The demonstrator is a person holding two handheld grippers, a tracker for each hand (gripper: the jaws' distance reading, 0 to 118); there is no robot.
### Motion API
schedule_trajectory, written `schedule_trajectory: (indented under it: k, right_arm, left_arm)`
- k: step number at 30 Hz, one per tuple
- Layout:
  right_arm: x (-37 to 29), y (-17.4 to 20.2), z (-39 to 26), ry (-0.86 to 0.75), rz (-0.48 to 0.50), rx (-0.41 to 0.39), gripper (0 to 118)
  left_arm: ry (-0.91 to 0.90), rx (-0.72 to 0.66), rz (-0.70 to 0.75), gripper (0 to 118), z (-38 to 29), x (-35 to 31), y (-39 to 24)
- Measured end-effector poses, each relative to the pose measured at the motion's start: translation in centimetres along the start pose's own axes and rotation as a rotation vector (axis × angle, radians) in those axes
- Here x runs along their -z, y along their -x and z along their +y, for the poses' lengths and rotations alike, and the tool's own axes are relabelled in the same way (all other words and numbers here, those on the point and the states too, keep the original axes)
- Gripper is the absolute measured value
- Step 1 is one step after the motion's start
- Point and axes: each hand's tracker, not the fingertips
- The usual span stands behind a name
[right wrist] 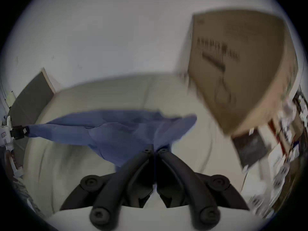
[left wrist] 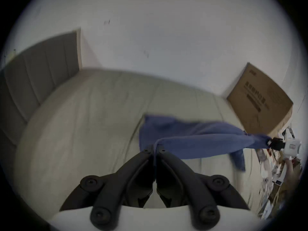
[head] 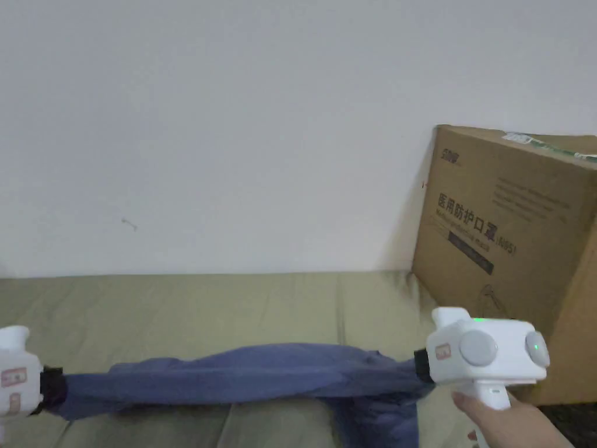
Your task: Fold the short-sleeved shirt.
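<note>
Head view: blue shirt (head: 245, 376) stretched in the air over the bed (head: 175, 303), left of the cardboard box (head: 513, 245). Left gripper (left wrist: 154, 148) and right gripper (right wrist: 154, 149) each clamp a shirt end. Keep tension even, lower flat away from box.

The head view looks forward and slightly down from above the near edge of the bed (head: 204, 303), facing the white wall (head: 233, 116), with the cardboard box (head: 507, 245) at the right of the frame. The left gripper view sits low, close behind its own jaws, and faces across the bed toward the box (left wrist: 260, 99), which stands far off; a grey headboard (left wrist: 41, 68) lies well left of the box. The right gripper view, also close behind its jaws, sits much nearer the box (right wrist: 236, 64), which looms large and blurred. All three views share the box, the wall and the blue shirt (head: 245, 373) stretched left of the box.
</note>
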Motion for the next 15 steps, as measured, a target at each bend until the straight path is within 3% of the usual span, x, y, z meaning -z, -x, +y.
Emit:
schedule_trajectory:
  k: [3, 7, 11, 15]
  right_arm:
    - [-1.4, -1.7, -8.8, 0.104, 0.065, 0.03, 0]
    - [-5.7, -3.6, -18.7, 0.203, 0.112, -0.018, 0]
    - [-11.1, -4.9, -26.3, 0.249, 0.093, -0.069, 0]
    - [-15.4, -6.1, -31.5, 0.29, 0.121, -0.018, 0]
  left_arm:
    - [0.091, 0.03, -0.006, 1, -6.7, -1.5, 2.5]
    - [0.192, 0.083, -0.01, 1, -13.6, -5.5, 4.8]
    - [0.249, 0.089, -0.038, 1, -18.9, -9.9, 7.3]
    - [0.298, 0.162, -0.03, 1, -24.7, -15.5, 7.0]
